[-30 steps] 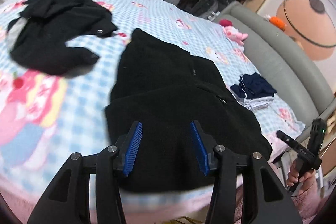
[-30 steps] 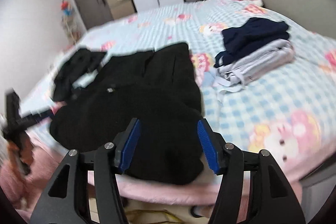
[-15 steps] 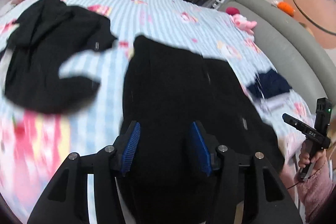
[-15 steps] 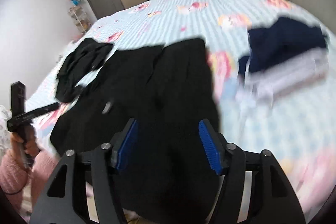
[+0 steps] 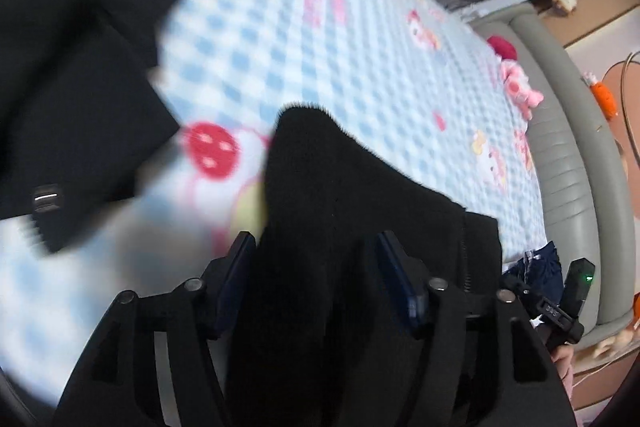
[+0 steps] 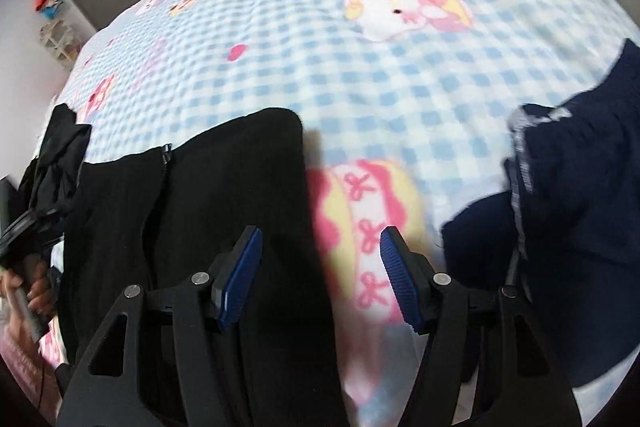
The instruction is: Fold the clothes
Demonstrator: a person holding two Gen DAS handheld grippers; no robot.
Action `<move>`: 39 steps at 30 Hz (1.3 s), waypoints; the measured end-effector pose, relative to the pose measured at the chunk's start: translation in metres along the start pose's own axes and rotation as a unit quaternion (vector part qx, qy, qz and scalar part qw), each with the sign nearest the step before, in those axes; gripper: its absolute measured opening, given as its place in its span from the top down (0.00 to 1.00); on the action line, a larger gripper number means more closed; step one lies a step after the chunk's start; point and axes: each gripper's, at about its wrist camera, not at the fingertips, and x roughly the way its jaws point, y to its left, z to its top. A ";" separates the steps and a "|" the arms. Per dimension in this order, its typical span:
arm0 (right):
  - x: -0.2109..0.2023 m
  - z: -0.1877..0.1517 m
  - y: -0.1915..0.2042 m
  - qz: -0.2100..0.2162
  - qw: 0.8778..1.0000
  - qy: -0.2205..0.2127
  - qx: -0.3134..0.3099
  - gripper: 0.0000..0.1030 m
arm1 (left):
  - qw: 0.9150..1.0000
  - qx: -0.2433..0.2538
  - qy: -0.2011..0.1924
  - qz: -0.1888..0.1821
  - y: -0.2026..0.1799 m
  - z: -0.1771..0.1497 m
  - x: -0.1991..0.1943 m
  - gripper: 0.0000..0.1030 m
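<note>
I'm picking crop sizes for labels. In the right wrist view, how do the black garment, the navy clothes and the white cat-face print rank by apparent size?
1. black garment, partly behind the gripper
2. navy clothes, cut off at the edge, so unsure against the first
3. white cat-face print

Both point steeply down: the left gripper (image 5: 316,273) has just been closing its jaws but they're still parted, pressing on nothing, while the right gripper (image 6: 320,269) hangs with its jaws wide apart, gripping nothing.
</note>
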 end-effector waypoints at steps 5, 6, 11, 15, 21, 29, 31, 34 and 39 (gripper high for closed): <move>-0.010 0.000 0.006 -0.002 1.000 -0.023 -0.020 0.39 | 0.997 0.047 -0.043 0.054 -0.019 -0.012 -0.016 0.87; -0.015 0.002 0.007 0.000 0.999 -0.039 -0.023 0.39 | 0.995 0.049 -0.056 0.063 -0.019 -0.014 -0.027 0.87; 0.007 0.023 0.010 0.018 0.998 -0.047 -0.022 0.27 | 0.996 0.051 -0.050 0.056 -0.013 -0.011 -0.032 0.87; 0.076 0.036 0.005 0.110 0.993 0.054 0.003 0.27 | 0.998 0.033 -0.029 0.034 0.000 0.000 -0.019 0.83; 0.073 0.046 -0.004 0.175 0.982 0.029 0.056 0.77 | 0.997 0.030 -0.033 0.058 -0.008 0.017 -0.006 0.87; -0.018 0.042 0.059 -0.049 0.983 -0.081 -0.156 0.59 | 0.983 0.053 -0.080 0.157 -0.006 0.004 -0.053 0.87; -0.021 0.044 0.053 -0.075 0.981 -0.103 -0.145 0.50 | 0.986 0.057 -0.063 0.146 0.000 0.001 -0.046 0.87; -0.003 0.044 0.034 -0.074 0.989 -0.082 -0.099 0.50 | 0.989 0.070 -0.085 0.093 -0.006 -0.001 -0.051 0.85; 0.043 0.035 0.012 -0.053 0.997 0.007 -0.054 0.50 | 0.979 0.058 -0.123 0.152 -0.019 0.009 -0.061 0.56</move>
